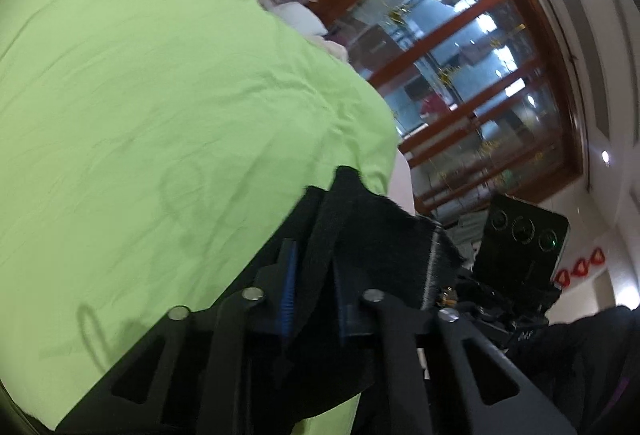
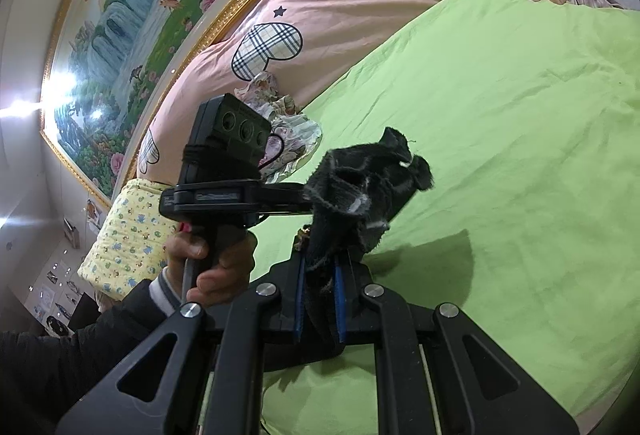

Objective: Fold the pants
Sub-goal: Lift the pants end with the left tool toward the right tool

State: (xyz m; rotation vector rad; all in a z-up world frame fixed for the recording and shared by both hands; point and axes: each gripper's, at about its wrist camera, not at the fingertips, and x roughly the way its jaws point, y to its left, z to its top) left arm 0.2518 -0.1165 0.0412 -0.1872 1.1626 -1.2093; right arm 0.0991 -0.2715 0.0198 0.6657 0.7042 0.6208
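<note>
Black pants [image 2: 368, 191] hang bunched above the green bedsheet [image 2: 500, 123], pinched by both tongs. The left tongs [image 1: 316, 275] are clamped on a dark fold, tilted over the bed. The right tongs [image 2: 320, 275] grip another bunch beside the person's left hand [image 2: 212, 267] on its handle.

- Lime-green cotton bedsheet [image 2: 500, 107], creased
- Pink quilt with plaid heart patches [image 2: 320, 7] beside it
- Gold-framed landscape painting [image 2: 132, 27] behind the quilt
- Red-brown wooden-framed glass cabinet [image 1: 472, 83]
</note>
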